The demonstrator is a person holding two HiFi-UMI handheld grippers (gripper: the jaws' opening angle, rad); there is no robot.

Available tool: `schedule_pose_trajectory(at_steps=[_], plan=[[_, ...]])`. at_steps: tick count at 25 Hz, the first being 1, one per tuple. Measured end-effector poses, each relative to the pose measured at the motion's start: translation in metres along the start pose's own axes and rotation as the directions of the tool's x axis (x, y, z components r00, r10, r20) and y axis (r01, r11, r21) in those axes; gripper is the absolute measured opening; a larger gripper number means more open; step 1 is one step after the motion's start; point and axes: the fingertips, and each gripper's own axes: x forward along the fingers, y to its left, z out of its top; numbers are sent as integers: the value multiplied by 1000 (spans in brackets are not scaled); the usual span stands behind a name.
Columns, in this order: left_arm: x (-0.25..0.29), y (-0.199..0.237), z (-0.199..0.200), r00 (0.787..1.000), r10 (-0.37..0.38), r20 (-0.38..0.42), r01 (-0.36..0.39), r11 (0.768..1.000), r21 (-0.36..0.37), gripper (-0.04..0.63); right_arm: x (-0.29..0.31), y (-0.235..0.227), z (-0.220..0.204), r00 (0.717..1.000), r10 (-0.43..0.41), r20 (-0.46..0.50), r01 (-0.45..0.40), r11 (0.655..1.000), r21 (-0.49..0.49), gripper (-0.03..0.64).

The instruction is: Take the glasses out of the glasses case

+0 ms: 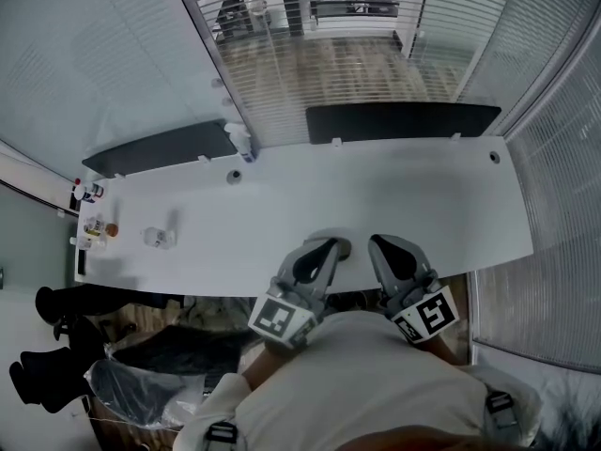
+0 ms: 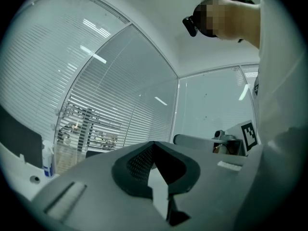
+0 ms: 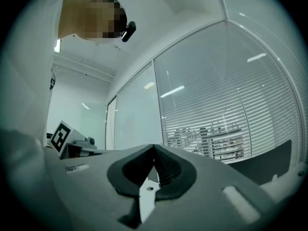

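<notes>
Left gripper (image 1: 322, 255): jaws closed tip to tip, nothing between them, as its own view confirms (image 2: 153, 144). Right gripper (image 1: 385, 252): likewise closed and empty (image 3: 154, 148). Both are held level at 6 o'clock of the desk (image 1: 404, 209), side by side but apart, close against the person's body.

Glasses case: not positively identified. A small grey rounded shape (image 1: 338, 243) sits at the near desk edge, just at the left gripper's tip. Whether it is the case or only shadow cannot be told. Neither gripper view shows a case; both look across the desk toward the blinds (image 3: 231, 129).

Other items noted: a white bottle (image 1: 242, 141) at 11 o'clock, a clear item (image 1: 158, 238) at 9 o'clock and small bottles (image 1: 91, 228) at the far 9 o'clock end. All are well apart from the grippers.

Assessment: the task appears not yet begun, and the step in hand is locating and approaching the case.

Recommendations:
- Tip both grippers downward so the case comes into their own views before any reach.
- Part the jaws before the approach, not at contact.
- Steady the case body with one gripper and lift the lid at its seam with the other.
- Take the glasses by the frame, never the lenses.
- If the case is at the near edge, draw it inward first, since a push there could send it off the desk.
</notes>
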Motion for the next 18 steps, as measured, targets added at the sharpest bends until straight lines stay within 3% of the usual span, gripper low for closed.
schedule_pose_trajectory(at_steps=[9, 18], plan=[[15, -7, -1, 1000, 20, -8, -20, 1000, -10, 3, -3, -12, 3, 999, 36, -18, -37, 999, -38, 2], [10, -10, -18, 997, 62, -45, -65, 997, -52, 3, -8, -5, -9, 994, 75, -76, -76, 997, -3, 2]])
